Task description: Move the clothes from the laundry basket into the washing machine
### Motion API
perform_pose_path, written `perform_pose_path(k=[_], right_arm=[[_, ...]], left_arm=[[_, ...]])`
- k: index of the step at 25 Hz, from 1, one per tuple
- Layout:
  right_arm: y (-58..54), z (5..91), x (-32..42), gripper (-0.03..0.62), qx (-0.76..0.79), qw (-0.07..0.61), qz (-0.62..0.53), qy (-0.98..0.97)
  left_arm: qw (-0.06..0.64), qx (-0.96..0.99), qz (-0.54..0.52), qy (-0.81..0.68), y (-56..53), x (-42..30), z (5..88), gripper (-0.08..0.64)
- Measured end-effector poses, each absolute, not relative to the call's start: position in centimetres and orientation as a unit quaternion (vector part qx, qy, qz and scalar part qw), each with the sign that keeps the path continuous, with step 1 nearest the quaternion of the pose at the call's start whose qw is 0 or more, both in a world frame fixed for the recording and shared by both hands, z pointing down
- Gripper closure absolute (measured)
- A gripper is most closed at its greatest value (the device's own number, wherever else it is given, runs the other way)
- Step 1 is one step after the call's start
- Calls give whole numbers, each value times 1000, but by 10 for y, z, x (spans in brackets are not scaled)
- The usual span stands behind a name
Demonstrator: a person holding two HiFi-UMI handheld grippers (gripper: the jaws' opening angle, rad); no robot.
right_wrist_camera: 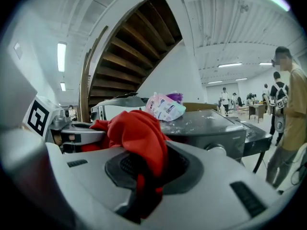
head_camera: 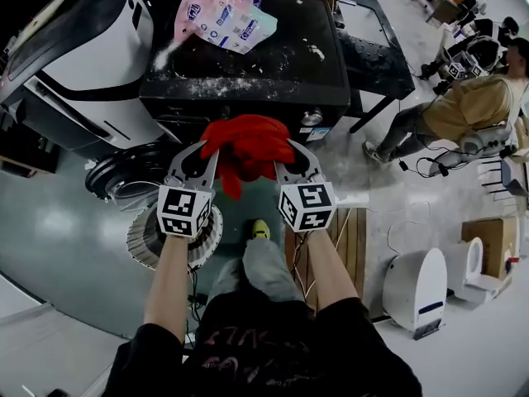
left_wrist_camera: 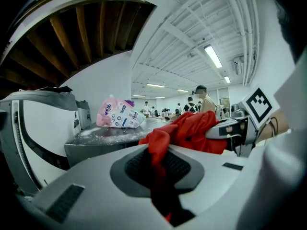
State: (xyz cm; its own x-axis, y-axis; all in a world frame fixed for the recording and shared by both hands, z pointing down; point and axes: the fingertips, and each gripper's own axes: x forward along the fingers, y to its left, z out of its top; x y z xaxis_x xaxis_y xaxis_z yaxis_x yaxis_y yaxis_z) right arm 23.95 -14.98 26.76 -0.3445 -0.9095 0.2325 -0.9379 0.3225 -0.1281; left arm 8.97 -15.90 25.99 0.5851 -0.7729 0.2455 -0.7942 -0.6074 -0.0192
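Note:
A red garment (head_camera: 245, 149) hangs bunched between both grippers, in front of the dark washing machine (head_camera: 248, 81). My left gripper (head_camera: 207, 150) is shut on the garment's left side; red cloth (left_wrist_camera: 184, 131) is pinched between its jaws in the left gripper view. The right gripper (head_camera: 281, 150) is shut on the garment's right side, with the cloth (right_wrist_camera: 136, 135) draped over its lower jaw. The round laundry basket (head_camera: 149, 238) sits on the floor below my left hand. The machine's door opening is hidden behind the garment.
A pink detergent bag (head_camera: 223, 16) lies on the powder-dusted machine top. A white appliance (head_camera: 83, 64) stands to the left. A wooden pallet (head_camera: 347, 238) lies to the right. A seated person (head_camera: 463, 110) and white devices (head_camera: 417, 288) are further right.

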Motion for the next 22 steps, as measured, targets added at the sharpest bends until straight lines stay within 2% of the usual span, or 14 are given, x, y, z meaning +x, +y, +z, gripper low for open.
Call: perform_pose_path(k=[11,17,22], right_arm=[[-189,359,235,512,553,57,121,-822],[-204,417,229,512,559,30,140,-817],[-213,464,230,512,556,40,132,-820]], left_arm=[[55,878,90,-468,-193,84,352,500],[62,871,64,-482,-212,80,407,500],[75,869,49,-486,-221,80,457,500]])
